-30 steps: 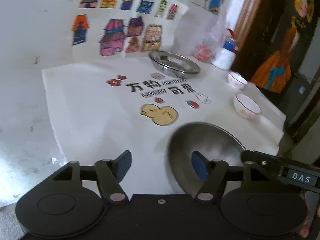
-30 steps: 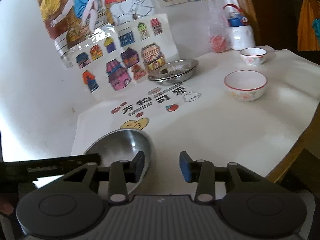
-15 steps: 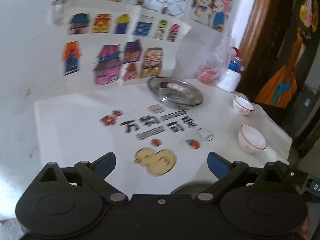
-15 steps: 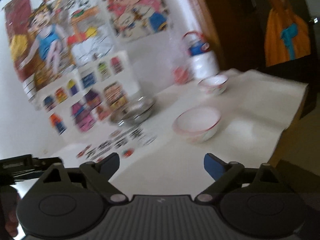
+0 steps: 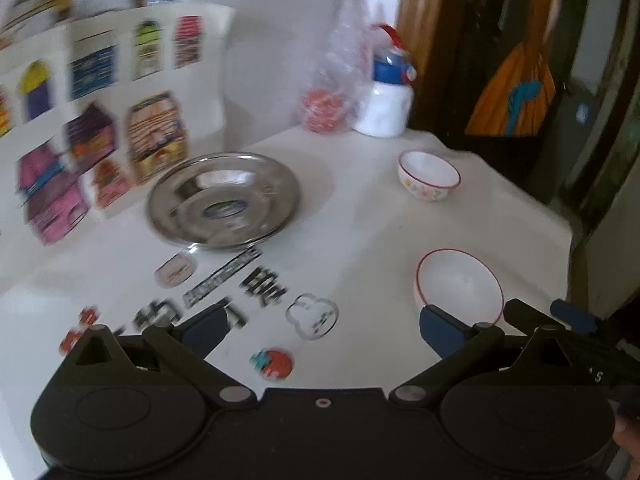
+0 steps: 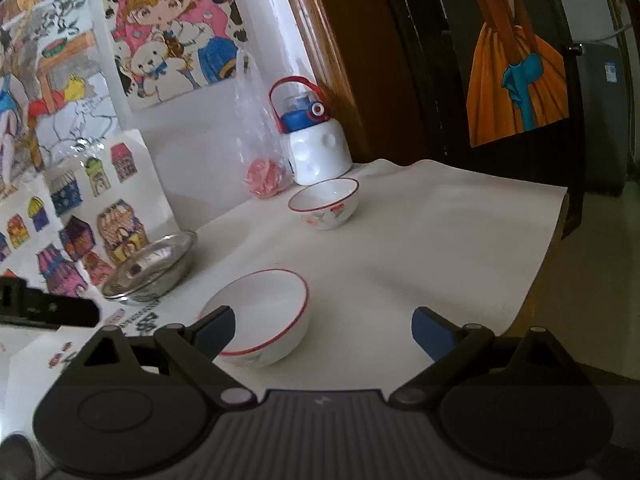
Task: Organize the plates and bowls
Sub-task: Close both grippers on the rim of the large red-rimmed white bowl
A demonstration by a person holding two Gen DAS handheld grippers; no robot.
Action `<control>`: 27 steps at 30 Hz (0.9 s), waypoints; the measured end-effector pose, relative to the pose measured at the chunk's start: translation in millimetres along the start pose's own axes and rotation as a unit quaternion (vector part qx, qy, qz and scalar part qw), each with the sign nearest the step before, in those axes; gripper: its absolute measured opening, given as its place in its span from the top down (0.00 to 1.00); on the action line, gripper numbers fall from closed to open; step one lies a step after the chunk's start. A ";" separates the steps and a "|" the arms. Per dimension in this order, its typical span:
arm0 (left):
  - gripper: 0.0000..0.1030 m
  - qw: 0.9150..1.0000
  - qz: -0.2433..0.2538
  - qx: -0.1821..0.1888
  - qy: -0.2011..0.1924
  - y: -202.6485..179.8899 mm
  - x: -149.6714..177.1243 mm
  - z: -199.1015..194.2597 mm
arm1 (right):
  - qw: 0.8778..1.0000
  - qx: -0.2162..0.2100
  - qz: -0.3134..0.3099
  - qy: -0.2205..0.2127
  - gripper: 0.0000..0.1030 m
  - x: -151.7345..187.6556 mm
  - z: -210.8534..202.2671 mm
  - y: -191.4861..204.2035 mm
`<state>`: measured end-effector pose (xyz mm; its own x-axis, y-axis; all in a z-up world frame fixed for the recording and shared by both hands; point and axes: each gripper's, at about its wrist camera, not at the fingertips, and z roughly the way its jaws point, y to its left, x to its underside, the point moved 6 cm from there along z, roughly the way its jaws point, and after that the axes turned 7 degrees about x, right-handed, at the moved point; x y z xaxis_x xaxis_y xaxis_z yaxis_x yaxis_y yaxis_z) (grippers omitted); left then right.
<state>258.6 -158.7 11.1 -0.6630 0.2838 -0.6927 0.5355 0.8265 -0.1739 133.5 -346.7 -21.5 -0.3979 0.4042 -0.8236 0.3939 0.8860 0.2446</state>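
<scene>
A steel plate [image 5: 224, 200] [image 6: 154, 266] rests at the back of the white table by the house drawings. A larger red-rimmed white bowl [image 5: 460, 284] [image 6: 264, 316] sits near the front, just behind my right gripper's left fingertip. A smaller flowered bowl [image 5: 428, 174] [image 6: 326, 204] stands farther back near the bottle. My left gripper [image 5: 320, 328] is open and holds nothing, hovering over the printed stickers. My right gripper [image 6: 322, 330] is open too, with the larger bowl at its left side. The second steel plate is out of view.
A white and blue bottle [image 5: 386, 100] [image 6: 314, 140] and a clear plastic bag with something red in it [image 5: 332, 92] [image 6: 262, 148] stand at the back by the wall. The table's right edge [image 6: 548, 248] drops off beside a dark wooden door [image 6: 500, 60].
Both grippers have opened wide and swung right and forward, away from the near steel plate, which has left both views. The bowls are now closer.
</scene>
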 end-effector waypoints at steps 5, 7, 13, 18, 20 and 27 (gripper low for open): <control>0.01 1.000 0.022 -0.001 0.021 -15.8 -12.4 32.9 | 1.000 0.009 -0.022 0.000 0.05 -1.1 15.2 -0.1; 0.01 0.999 0.027 -0.002 0.031 -20.4 -15.3 45.2 | 0.999 0.011 -0.031 0.000 0.05 -1.9 19.3 -0.5; 0.01 0.998 0.031 -0.005 0.060 -26.6 -18.5 74.2 | 0.999 0.005 -0.054 -0.001 0.13 -1.7 26.1 5.0; 0.08 0.996 0.026 0.001 0.080 -25.6 -16.9 86.6 | 0.998 -0.008 -0.064 0.002 0.27 -0.7 29.4 11.6; 0.13 0.996 0.023 0.006 0.085 -25.8 -16.6 89.3 | 0.998 -0.014 -0.063 0.006 0.32 0.1 30.8 14.0; 0.33 0.995 0.020 0.028 0.097 -30.2 -14.8 95.2 | 0.998 -0.029 -0.048 0.015 0.52 2.7 32.2 17.1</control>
<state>302.1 -234.1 -40.1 -0.7254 0.4092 -0.5535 0.5886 0.7856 -0.1906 165.8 -337.7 -36.0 -0.4558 0.3230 -0.8294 0.3039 0.9323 0.1960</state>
